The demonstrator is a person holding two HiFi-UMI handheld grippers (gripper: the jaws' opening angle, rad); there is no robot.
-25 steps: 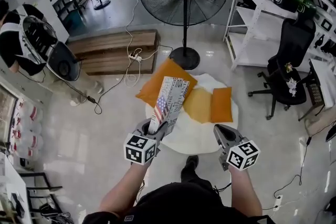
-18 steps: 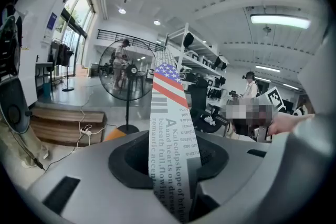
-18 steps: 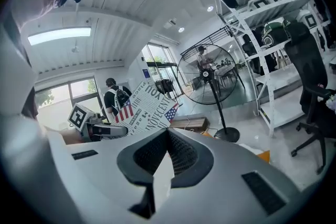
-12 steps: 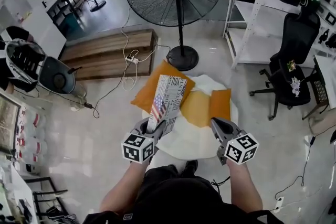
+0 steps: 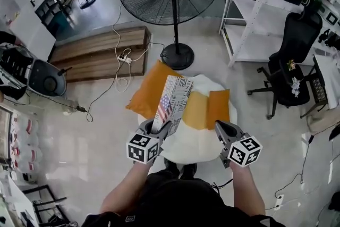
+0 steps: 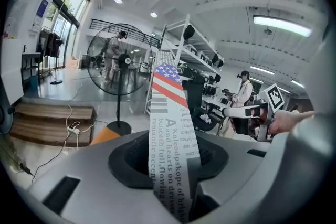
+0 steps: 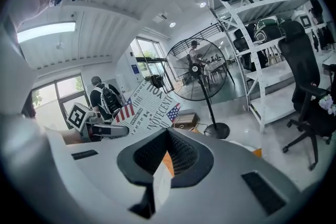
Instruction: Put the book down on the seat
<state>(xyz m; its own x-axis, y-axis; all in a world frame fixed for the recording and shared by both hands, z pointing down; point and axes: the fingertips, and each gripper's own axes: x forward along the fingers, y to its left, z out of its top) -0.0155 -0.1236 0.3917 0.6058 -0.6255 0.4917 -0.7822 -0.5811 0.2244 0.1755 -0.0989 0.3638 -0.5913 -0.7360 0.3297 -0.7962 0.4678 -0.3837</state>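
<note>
Book (image 5: 172, 97) was clamped at its lower end in the left gripper (image 5: 159, 126), standing tall mid-frame over the white seat (image 5: 195, 143) and its orange cushions (image 5: 150, 90). Right gripper (image 5: 222, 129) sat lower right, jaws together on nothing. My worry: pinched at just one end, it could swing or slip, or land on a cushion edge and slide off.
</note>
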